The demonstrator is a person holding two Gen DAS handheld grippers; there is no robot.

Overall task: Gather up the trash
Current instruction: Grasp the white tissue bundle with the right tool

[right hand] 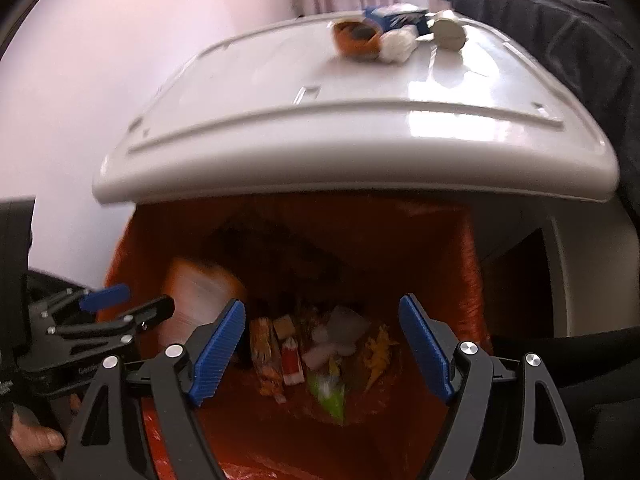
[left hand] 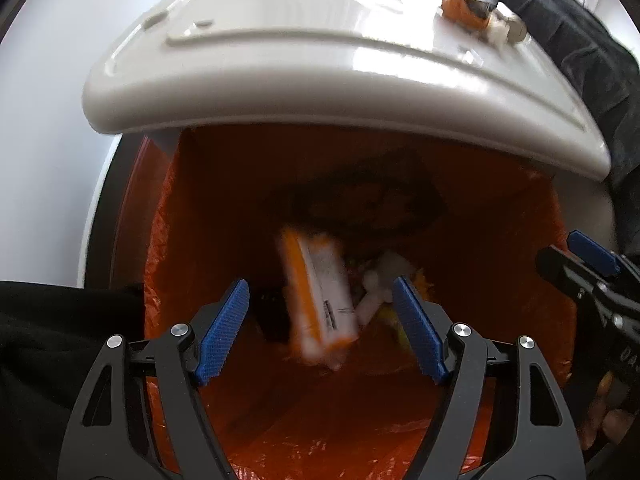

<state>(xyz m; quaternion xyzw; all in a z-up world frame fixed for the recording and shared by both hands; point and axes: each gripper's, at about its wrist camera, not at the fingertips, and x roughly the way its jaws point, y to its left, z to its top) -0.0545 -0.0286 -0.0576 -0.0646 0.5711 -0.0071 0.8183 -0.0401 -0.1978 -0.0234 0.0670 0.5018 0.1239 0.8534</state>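
Both claws are hanging over the mouth of a bin lined with an orange bag (left hand: 192, 208), pointing steeply down into it.

The left claw (left hand: 320, 328) is standing released, its blue pads (left hand: 222, 330) spread well apart and pressing on nothing. Between them, though touching neither, an orange-and-white carton (left hand: 320, 296) is showing blurred inside the bag — tilted, its long side running down and to the right. In the right wrist view the same carton (right hand: 200, 300) is appearing as a pale smear against the left wall of the bag, just behind the tip of the left claw (right hand: 132, 304).

The right claw (right hand: 322, 344) is also standing released, with nothing between its pads. Below it, at the bottom of the bag, a heap of trash is lying: crumpled white tissue (right hand: 340, 336), a small red-and-white packet (right hand: 292, 360), a printed orange wrapper (right hand: 266, 352), a green wrapper (right hand: 330, 392) and yellow scraps (right hand: 378, 354). In the left wrist view the right claw (left hand: 576, 256) is coming in from the right edge, a hand (left hand: 608, 412) gripping its handle.

The white lid (right hand: 360, 152) of the bin is standing raised behind the opening. More trash is sitting on its far part — an orange cup (right hand: 356, 38), a wad of white paper (right hand: 398, 46), a blue packet (right hand: 394, 16) and a pale round piece (right hand: 450, 34), all close together. A dark sleeve (right hand: 540, 20) is lying across the upper right.
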